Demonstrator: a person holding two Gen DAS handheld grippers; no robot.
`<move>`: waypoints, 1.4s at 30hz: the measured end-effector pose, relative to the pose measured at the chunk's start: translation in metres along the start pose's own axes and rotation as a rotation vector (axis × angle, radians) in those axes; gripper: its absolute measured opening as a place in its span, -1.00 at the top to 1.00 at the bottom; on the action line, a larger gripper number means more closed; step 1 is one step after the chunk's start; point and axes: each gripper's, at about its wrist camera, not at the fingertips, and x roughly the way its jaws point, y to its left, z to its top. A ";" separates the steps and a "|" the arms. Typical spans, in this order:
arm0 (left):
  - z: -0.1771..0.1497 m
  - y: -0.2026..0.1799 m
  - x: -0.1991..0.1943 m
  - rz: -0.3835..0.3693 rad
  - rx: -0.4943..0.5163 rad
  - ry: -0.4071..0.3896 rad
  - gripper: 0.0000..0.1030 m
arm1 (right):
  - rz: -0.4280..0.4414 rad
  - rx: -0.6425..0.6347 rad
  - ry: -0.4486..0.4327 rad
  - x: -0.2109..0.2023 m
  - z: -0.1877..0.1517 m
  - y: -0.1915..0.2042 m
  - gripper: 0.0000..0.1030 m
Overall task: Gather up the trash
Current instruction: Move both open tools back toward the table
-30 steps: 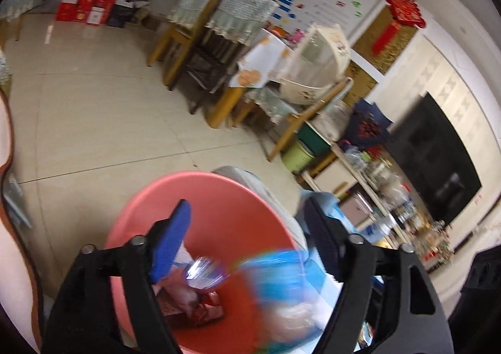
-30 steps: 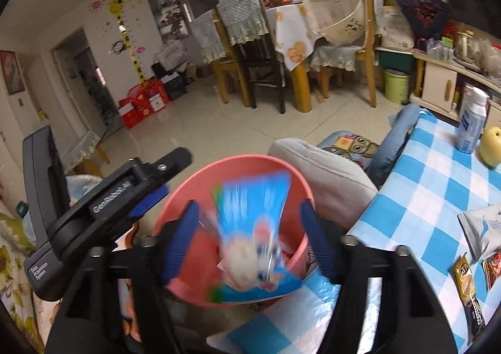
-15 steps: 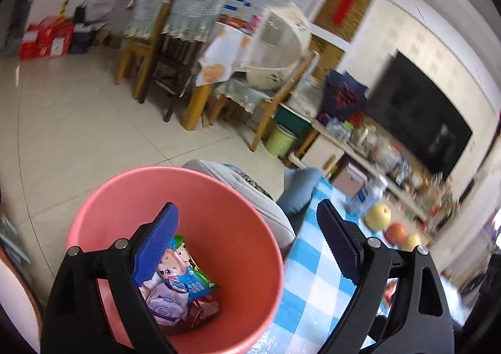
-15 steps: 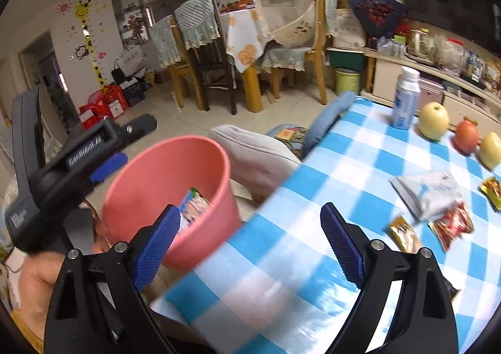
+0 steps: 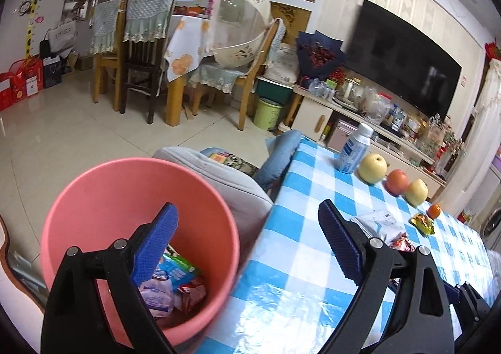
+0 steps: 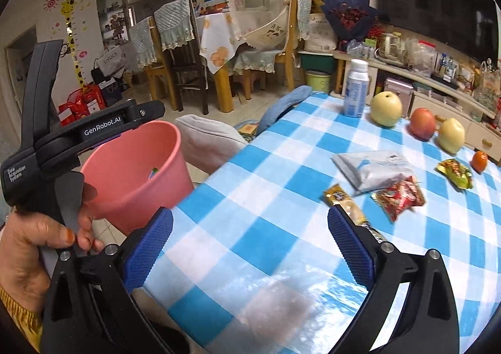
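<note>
While both tools are held released with nothing between the pads, the left gripper [image 5: 247, 247] is positioned over the rim of the pink bin [image 5: 94, 185], at the near edge of the checked tablecloth [image 6: 266, 191]. Discarded wrappers [image 5: 175, 279] are seen at the bin's bottom. The right gripper [image 6: 250, 247] is spread above the cloth. Farther out, a brown sachet [image 6: 339, 200], a red wrapper [image 6: 399, 197], a silver pouch [image 6: 372, 169] and a green wrapper [image 6: 454, 172] are lying on the cloth.

Blue-checked table [image 6: 250, 228], bottle [image 6: 355, 89], four fruits (in a row) [image 6: 422, 123], scattered wrappers [image 6: 399, 196]
</note>
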 end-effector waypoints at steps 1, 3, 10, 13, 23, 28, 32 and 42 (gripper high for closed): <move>0.000 -0.003 0.000 -0.006 0.010 -0.005 -0.78 | -0.007 -0.005 0.002 -0.002 -0.002 -0.002 -0.90; -0.003 -0.011 0.000 -0.006 0.038 -0.015 -0.78 | -0.027 -0.014 0.008 -0.005 -0.005 -0.007 -0.90; -0.009 -0.036 0.002 -0.024 0.115 -0.006 -0.78 | -0.104 -0.039 0.012 -0.015 -0.017 -0.026 -0.90; -0.013 -0.048 0.005 -0.035 0.137 0.009 -0.78 | -0.125 -0.042 0.020 -0.018 -0.022 -0.034 -0.90; -0.027 -0.082 0.015 -0.023 0.209 0.052 -0.78 | -0.173 -0.067 0.029 -0.024 -0.041 -0.057 -0.91; -0.034 -0.100 0.024 -0.025 0.231 0.101 -0.78 | -0.189 -0.063 0.023 -0.030 -0.047 -0.072 -0.91; -0.041 -0.114 0.030 -0.041 0.256 0.146 -0.78 | -0.198 -0.066 0.028 -0.032 -0.051 -0.083 -0.90; -0.055 -0.142 0.043 -0.108 0.249 0.231 -0.78 | -0.236 -0.013 0.054 -0.036 -0.057 -0.120 -0.90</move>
